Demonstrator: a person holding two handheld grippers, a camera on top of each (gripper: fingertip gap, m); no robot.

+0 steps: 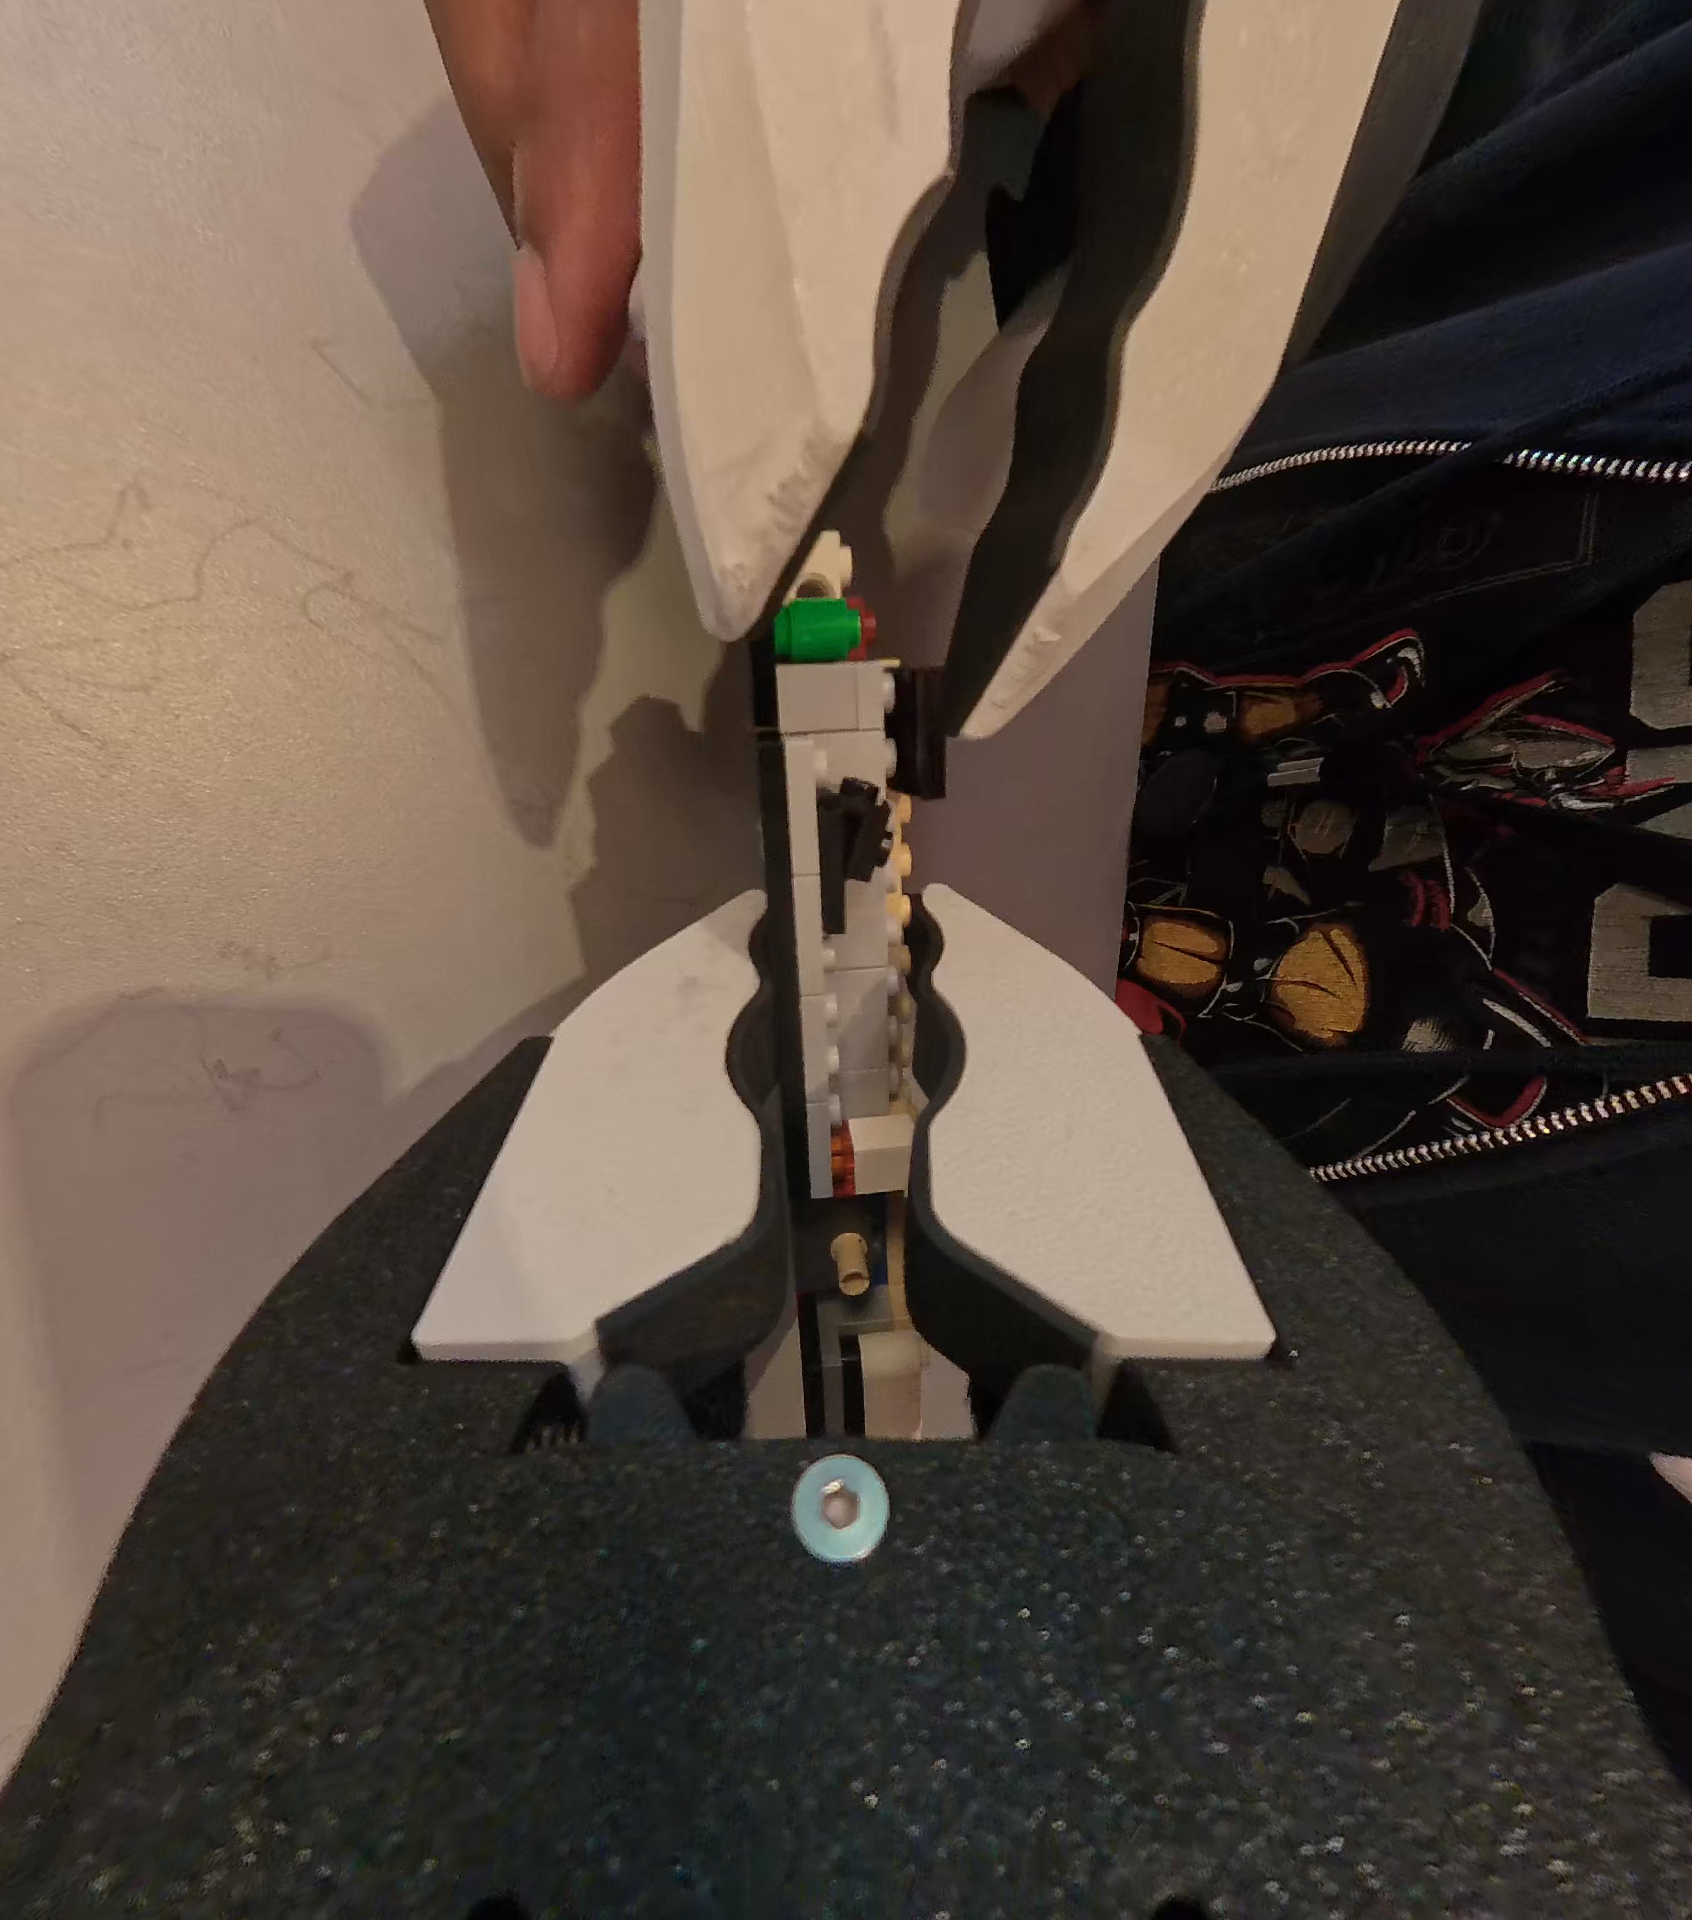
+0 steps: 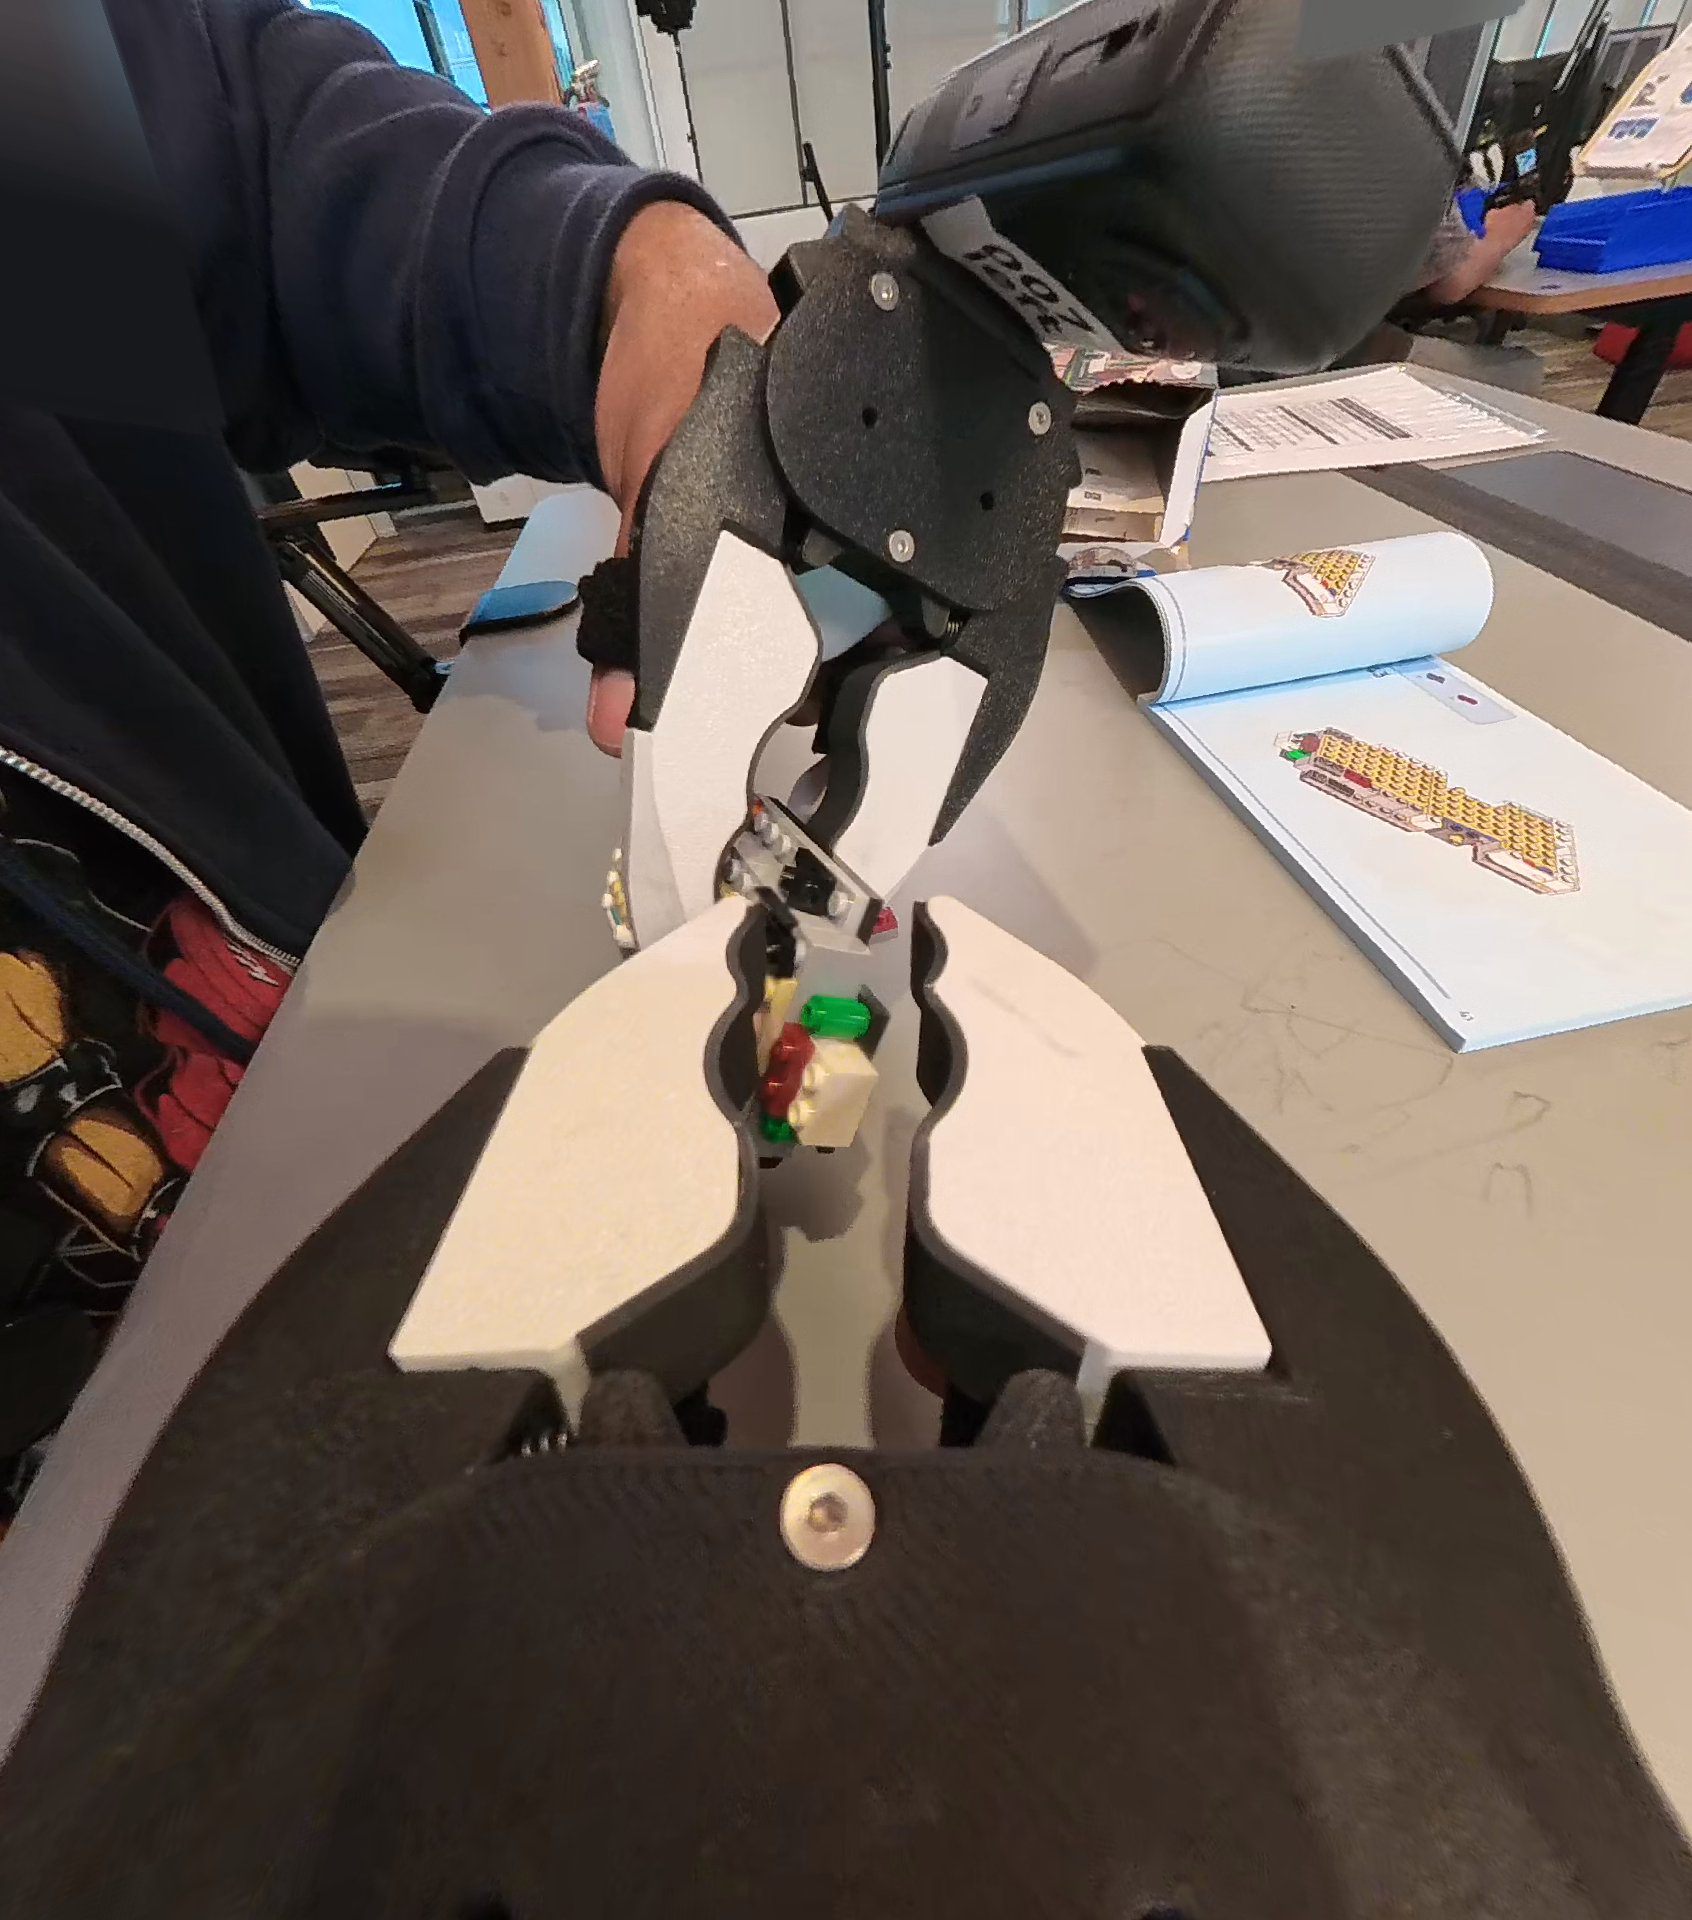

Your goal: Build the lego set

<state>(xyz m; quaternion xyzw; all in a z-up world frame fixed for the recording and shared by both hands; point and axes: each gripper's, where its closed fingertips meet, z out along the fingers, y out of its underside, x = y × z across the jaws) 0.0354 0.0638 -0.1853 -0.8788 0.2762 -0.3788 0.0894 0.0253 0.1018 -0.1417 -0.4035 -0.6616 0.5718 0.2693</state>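
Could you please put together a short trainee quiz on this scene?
1. What is clamped in the left gripper? A) a blue bin B) a grey toy-brick model C) a sheet of paper
2. True or false: the instruction booklet on the table lies closed.
3. Fill in: the round translucent brick on the model's end, between the right gripper fingers, is ____.

Key:
1. B; both pads press its sides.
2. False; the instruction booklet lies open on the table.
3. Green.
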